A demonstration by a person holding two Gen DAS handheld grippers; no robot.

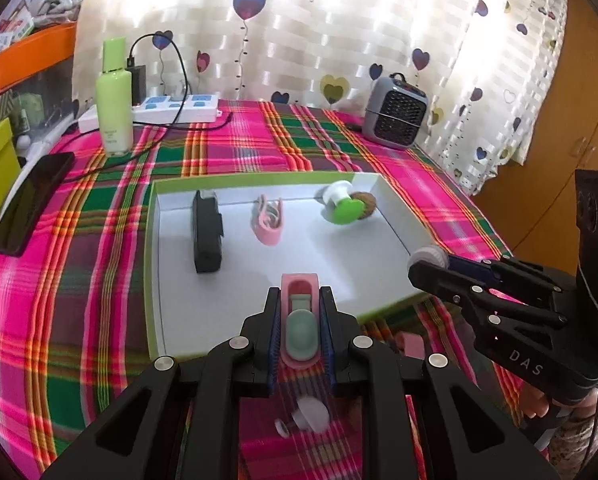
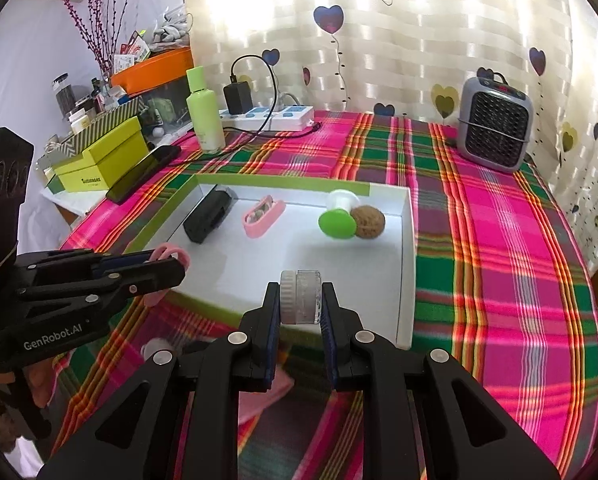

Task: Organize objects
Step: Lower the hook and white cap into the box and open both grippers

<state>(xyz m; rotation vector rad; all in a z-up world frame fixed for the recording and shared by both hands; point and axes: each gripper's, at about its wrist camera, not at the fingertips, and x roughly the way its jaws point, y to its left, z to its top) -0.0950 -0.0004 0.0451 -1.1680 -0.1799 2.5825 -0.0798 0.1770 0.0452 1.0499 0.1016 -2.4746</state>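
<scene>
My tablecloth (image 2: 499, 240) was pink, green and orange plaid; the tray (image 1: 151, 240) white with a lime rim; the curtain (image 1: 299, 40) cream, dotted with hearts.

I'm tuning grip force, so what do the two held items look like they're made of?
The pink clip in the left tool looks like matte moulded plastic with a green insert. The small jar in the right tool seems translucent frosted plastic with a ribbed whitish lid, possibly glass.

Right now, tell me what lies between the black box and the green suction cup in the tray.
A pink clip, seen in both views.
</scene>
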